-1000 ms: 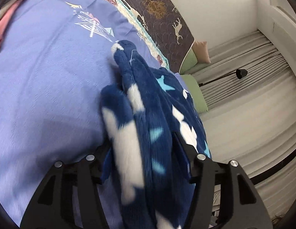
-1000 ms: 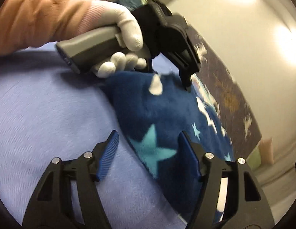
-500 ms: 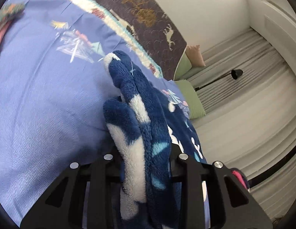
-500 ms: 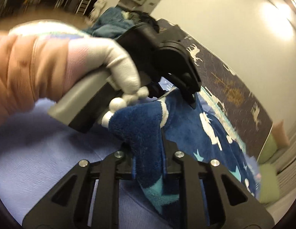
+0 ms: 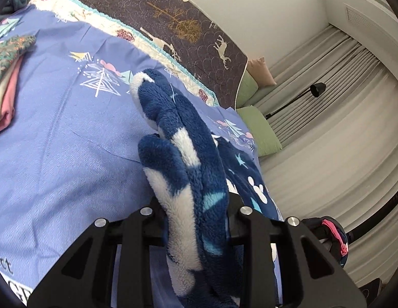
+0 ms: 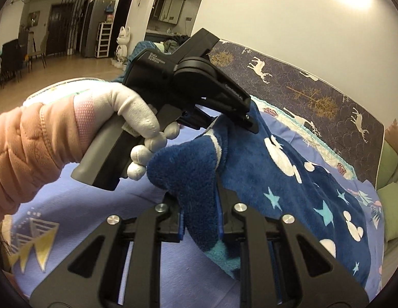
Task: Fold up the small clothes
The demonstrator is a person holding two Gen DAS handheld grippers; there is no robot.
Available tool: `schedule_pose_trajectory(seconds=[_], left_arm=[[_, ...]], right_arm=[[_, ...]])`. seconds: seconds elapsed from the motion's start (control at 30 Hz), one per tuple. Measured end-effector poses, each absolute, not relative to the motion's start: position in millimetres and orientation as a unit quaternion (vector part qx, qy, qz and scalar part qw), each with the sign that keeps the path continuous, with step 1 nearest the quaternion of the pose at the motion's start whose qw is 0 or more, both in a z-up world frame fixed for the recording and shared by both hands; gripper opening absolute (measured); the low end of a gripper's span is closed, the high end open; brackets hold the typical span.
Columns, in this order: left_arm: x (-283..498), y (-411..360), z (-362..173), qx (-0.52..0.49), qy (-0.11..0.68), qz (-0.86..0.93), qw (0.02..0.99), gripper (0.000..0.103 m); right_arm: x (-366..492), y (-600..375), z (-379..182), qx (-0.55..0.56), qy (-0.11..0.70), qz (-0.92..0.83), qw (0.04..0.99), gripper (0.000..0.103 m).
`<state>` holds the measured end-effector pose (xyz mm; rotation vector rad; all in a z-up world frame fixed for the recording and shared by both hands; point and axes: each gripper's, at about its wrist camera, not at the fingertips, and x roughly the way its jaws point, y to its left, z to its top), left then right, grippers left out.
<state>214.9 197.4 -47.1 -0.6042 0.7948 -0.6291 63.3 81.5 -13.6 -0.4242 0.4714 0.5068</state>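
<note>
A dark blue fleece garment with white and light blue stars lies on the blue bedsheet. My left gripper is shut on a bunched edge of it, lifted off the sheet. In the right wrist view my right gripper is shut on another corner of the same garment. The left gripper, held by a white-gloved hand, pinches the fleece just beyond my right one. The rest of the garment trails down to the bed at the right.
A stack of folded clothes lies at the left of the bed. A dark deer-patterned blanket borders the far edge. Green cushions and grey curtains are at the right. An open room with furniture lies beyond the bed.
Both grippers went from open around the fleece to shut on it. Both then lifted their corners up off the sheet.
</note>
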Motion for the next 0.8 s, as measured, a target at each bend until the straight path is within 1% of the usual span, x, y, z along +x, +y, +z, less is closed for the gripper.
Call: schedule_pose_trajectory(seconds=[0.2, 0.33, 0.47, 0.67, 0.8], left_arm=[[188.5, 200.4, -20.2, -0.259, 0.359, -0.289, 0.849, 0.029], [184.7, 199.8, -13.2, -0.261, 0.360, -0.278, 0.852, 0.029], [193.0, 180.8, -3.1, -0.263, 0.359, -0.282, 0.850, 0.029], [215.6, 111.9, 27.7, -0.229, 0.357, -0.316, 0.849, 0.030], [230.5, 47.3, 43.1, -0.185, 0.365, -0.339, 0.847, 0.030]], right_arm=[[38.2, 72.7, 4.5, -0.164, 0.218, 0.284, 0.919, 0.017], [29.8, 68.3, 10.8, -0.141, 0.209, 0.304, 0.919, 0.017], [40.6, 34.4, 22.1, -0.066, 0.213, 0.318, 0.921, 0.017], [49.4, -36.2, 46.0, 0.020, 0.193, 0.298, 0.935, 0.017], [53.1, -84.1, 52.8, 0.085, 0.187, 0.289, 0.935, 0.017]])
